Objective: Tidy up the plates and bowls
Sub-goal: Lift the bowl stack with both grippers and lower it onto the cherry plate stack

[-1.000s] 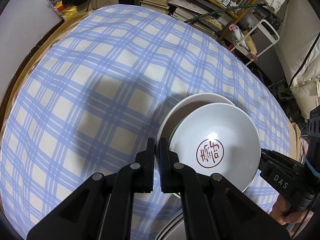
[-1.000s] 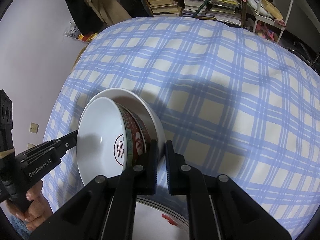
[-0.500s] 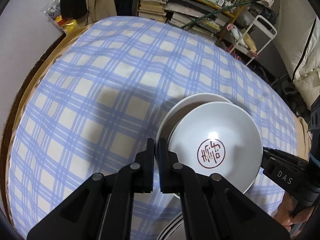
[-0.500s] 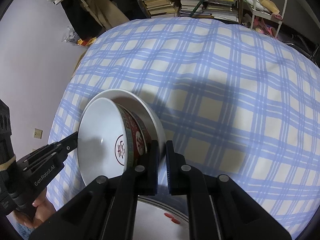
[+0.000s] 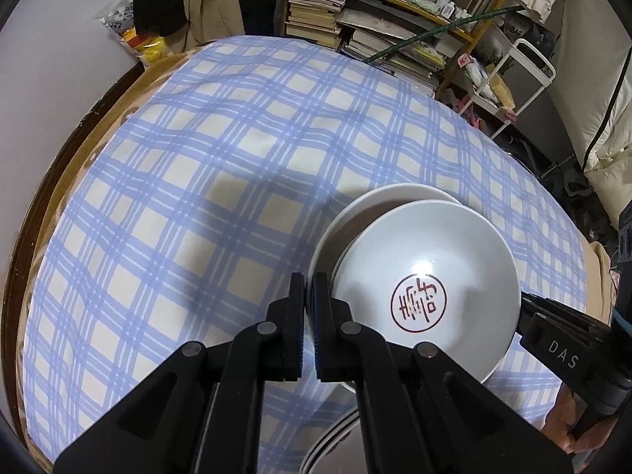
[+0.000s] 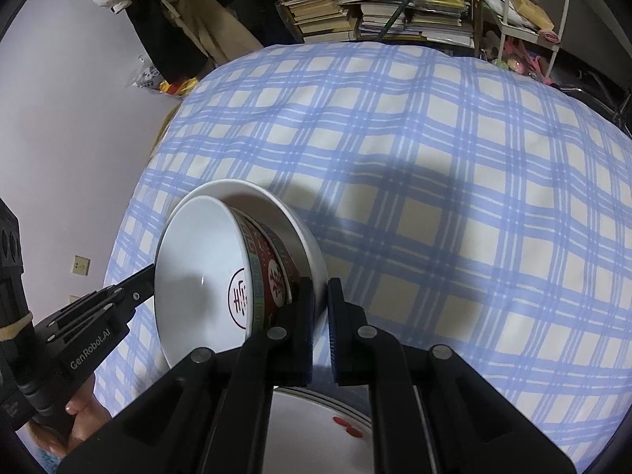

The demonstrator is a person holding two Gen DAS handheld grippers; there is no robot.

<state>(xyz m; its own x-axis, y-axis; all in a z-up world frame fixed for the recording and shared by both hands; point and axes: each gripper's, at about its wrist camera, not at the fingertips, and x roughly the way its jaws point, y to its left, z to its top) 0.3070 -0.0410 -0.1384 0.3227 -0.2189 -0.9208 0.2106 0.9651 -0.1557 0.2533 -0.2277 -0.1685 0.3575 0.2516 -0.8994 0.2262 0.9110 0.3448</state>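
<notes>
Two nested bowls are held above the checked tablecloth. The inner bowl [image 5: 426,288] is white inside with a red round mark and a red patterned outside [image 6: 272,272]. It sits in a plain white outer bowl [image 5: 355,213], also in the right wrist view [image 6: 300,229]. My left gripper [image 5: 309,296] is shut on the near rim of the white bowl. My right gripper [image 6: 320,304] is shut on the opposite rim. Each gripper shows in the other's view, the right [image 5: 561,339] and the left [image 6: 98,316].
A plate with dark rim lines and red spots [image 6: 335,422] lies on the table below the bowls, seen also in the left wrist view [image 5: 328,442]. The blue checked tablecloth [image 5: 221,181] covers a round table. Cluttered bookshelves [image 5: 379,19] and a white cart [image 5: 513,83] stand beyond.
Both grippers have risen with the nested bowls, so more of the table and room shows. The grips are unchanged.
</notes>
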